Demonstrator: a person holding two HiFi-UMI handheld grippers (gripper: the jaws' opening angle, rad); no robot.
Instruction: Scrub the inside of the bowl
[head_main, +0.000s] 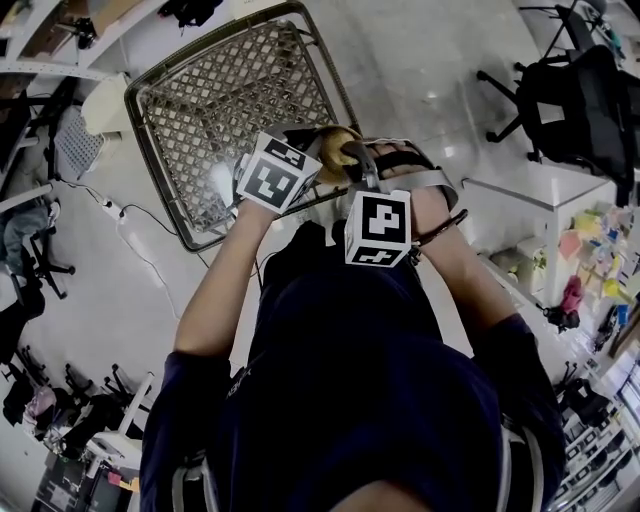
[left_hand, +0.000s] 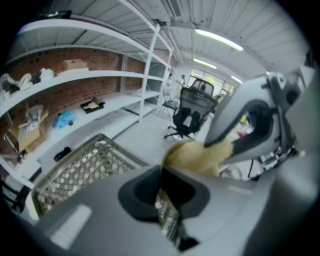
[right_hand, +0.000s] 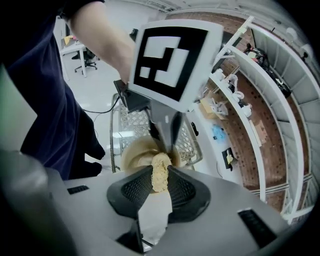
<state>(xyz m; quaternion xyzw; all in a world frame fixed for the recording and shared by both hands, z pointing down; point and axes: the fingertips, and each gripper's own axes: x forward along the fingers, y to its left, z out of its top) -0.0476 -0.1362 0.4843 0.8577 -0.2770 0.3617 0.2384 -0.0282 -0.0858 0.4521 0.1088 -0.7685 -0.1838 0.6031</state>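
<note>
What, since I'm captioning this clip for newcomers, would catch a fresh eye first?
The black-and-white marker cubes dominate the head view's centre, where the left gripper and right gripper meet at a tan bowl. The left gripper clamps the bowl's rim; the right pinches a yellow fibrous scrubber. Beyond them, a wire basket lies on the pale floor.

Wire basket (head_main: 215, 110) on pale floor (head_main: 420, 60), office chair (head_main: 575, 95) well apart, power strip (head_main: 110, 208) near basket, white shelves (left_hand: 100, 75) against brick wall (left_hand: 60, 92).
</note>
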